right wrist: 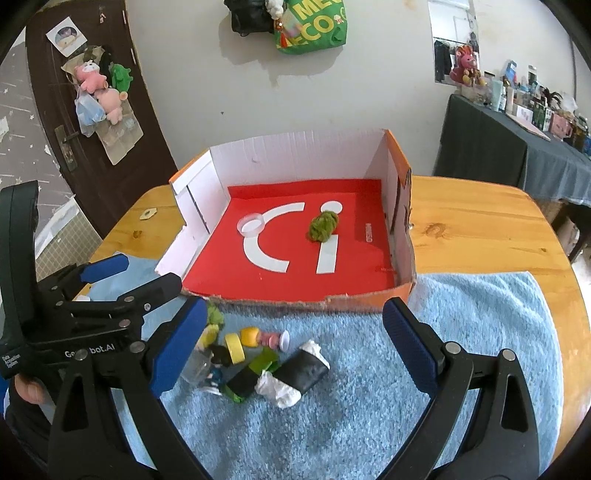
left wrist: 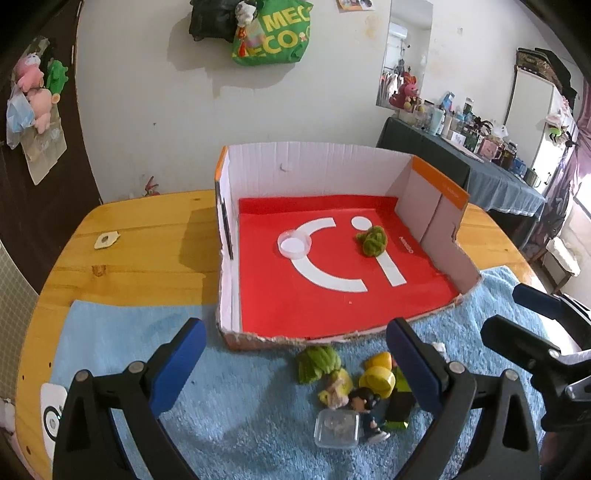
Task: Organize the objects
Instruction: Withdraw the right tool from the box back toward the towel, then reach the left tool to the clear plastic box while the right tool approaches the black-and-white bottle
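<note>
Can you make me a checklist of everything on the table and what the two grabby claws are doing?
Surface: wooden table with a blue towel at the near side.
Job's things: cardboard box with red floor, cut open at front, holding a clear round lid and a green fuzzy ball.
Clutter: a pile on the towel in front of the box: second green fuzzy ball, yellow tape roll, small doll figure, clear plastic tub, black wrapped roll.
Grippers: left gripper and right gripper both open, empty, above the towel.
Cables: nothing seen.
Surroundings: green bag on wall, crowded side table.
</note>
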A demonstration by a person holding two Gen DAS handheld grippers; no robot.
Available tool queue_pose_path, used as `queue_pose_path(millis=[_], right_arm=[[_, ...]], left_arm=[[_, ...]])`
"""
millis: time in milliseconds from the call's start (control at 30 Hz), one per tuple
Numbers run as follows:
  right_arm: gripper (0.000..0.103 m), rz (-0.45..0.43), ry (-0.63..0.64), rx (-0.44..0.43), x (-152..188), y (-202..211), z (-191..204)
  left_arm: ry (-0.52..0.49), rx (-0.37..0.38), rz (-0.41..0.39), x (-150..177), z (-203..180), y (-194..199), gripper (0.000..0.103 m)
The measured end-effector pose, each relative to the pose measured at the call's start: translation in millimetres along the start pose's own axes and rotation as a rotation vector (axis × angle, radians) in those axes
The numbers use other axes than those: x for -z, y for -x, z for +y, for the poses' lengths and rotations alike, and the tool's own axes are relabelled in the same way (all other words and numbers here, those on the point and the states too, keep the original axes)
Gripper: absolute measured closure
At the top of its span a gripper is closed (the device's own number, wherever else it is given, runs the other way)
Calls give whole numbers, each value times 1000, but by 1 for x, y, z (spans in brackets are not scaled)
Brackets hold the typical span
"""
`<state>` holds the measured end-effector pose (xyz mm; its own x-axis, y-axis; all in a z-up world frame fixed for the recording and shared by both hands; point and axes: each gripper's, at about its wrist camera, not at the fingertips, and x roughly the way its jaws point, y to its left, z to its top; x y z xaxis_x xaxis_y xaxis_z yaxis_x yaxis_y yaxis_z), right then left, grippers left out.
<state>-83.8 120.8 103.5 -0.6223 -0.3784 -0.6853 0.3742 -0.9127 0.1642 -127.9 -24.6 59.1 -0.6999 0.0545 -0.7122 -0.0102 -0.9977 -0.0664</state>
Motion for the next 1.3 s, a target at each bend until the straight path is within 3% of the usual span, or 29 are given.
queue_pose_path(millis=[700,1300], right_arm=[[6,56,-6,15,41,-10,-6],[6,130,63,102,68,-34,-12]], left_arm=[[16,-3,63,40,3,-9,3],[7,-12,127,68,5,-24,3]])
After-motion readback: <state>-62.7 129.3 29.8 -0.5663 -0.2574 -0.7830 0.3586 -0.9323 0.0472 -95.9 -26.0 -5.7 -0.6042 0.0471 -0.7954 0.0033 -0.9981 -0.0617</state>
